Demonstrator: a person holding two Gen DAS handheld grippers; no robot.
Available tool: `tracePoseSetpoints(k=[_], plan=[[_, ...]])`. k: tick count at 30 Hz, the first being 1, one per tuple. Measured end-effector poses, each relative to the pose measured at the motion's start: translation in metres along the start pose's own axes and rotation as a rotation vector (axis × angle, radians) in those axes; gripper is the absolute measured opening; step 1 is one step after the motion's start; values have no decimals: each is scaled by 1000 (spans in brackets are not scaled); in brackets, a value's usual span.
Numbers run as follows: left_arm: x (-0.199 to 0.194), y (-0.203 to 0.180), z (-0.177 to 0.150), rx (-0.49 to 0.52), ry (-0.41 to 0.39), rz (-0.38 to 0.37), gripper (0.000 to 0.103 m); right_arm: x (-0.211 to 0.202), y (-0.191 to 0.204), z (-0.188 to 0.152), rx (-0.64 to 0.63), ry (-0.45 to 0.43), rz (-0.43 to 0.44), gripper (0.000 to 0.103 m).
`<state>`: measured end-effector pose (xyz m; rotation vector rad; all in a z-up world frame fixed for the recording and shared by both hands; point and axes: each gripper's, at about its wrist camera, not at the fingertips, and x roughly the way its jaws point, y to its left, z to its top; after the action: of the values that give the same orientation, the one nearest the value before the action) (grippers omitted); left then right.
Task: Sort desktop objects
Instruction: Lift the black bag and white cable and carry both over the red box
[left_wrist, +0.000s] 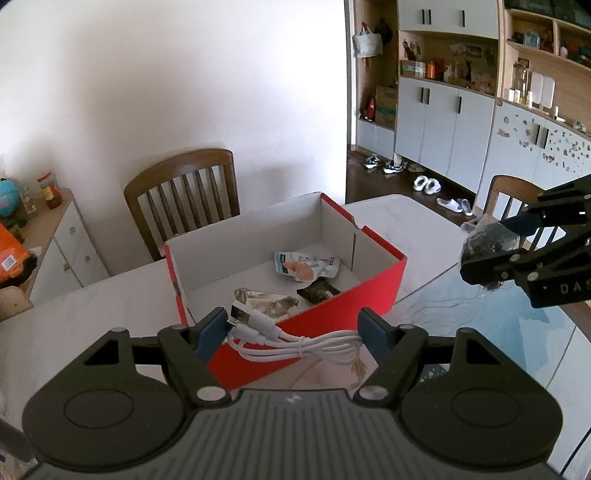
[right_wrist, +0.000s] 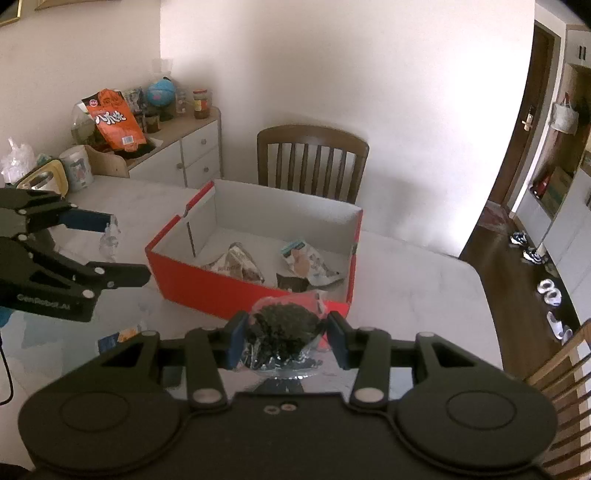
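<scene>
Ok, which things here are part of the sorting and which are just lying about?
Part of the job:
- white cable, in left gripper
- clear bag of dark bits, in right gripper
- red box
- wrappers in box

Lying about:
- chair
- orange snack bag
- globe

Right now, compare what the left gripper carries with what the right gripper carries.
The left gripper carries a white coiled cable; the right gripper carries a clear bag of dark bits. The cable is thin, bundled and spans wide-set jaws; the bag is rounded, bulky and sits between closer jaws. Both are held near the red box, neither inside it.
</scene>
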<state>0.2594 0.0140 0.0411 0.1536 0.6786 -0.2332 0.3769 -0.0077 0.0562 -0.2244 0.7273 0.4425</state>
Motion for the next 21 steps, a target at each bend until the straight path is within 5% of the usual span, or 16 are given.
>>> tracePoseSetpoints(k=[21], plan=[[62, 41, 50, 42, 26, -8, 77, 50, -6, 56, -32, 2, 3, 45]])
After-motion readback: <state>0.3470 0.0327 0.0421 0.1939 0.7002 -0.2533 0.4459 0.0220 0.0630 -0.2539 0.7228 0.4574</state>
